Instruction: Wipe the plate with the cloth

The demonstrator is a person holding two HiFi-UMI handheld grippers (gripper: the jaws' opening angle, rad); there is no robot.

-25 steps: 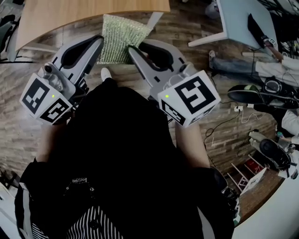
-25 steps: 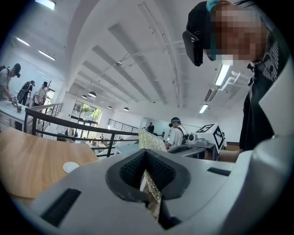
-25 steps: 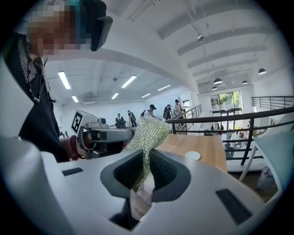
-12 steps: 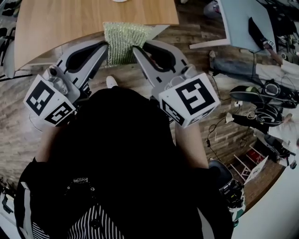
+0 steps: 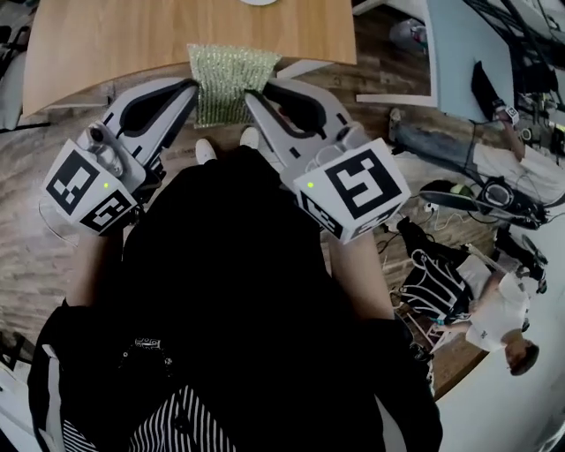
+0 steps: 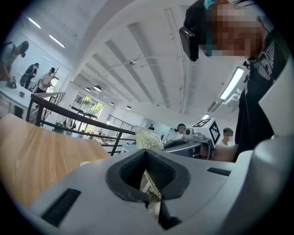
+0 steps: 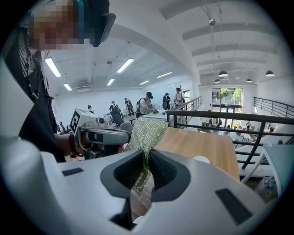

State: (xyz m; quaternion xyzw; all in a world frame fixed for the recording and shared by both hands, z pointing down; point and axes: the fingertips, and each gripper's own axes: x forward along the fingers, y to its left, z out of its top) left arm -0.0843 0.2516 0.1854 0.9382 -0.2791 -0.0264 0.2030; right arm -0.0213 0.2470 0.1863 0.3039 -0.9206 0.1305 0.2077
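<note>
Head view, looking steeply down on wooden table [image 5: 132, 40], pale and almost bare. Standing on grey-brown plank floor [image 5: 35, 247], in an open, high-ceilinged hall with strip lights. Black railing [image 7: 220, 117] running beyond the table in both gripper views.

Plate [image 5: 259, 2] sitting at the table's far side, showing only as a white sliver at the top of the field. Cloth [image 5: 228, 84], green and glittery, being held stretched at the table's near edge, well apart from the plate. Overlapping that edge as seen from above; not showing whether it is touching the tabletop.

Left gripper [image 5: 191, 86] clamping the cloth's left side, right gripper [image 5: 251, 92] clamping its right side. Jaws pressing together on a pinched fold of fabric in each gripper view. Left marker cube [image 5: 88, 187] and right marker cube [image 5: 353, 192] trailing on the side away from the table.

Black garment [image 5: 229, 291] of the person holding the grippers filling the lower field and hiding the floor just before the table.

To the right of the table: second, grey-blue table [image 5: 463, 44]; cables and bags [image 5: 477, 203] lying on the floor; another person [image 5: 508, 344] farther off. Beyond the table in right gripper view: standing people [image 7: 147, 103], small and indistinct.
</note>
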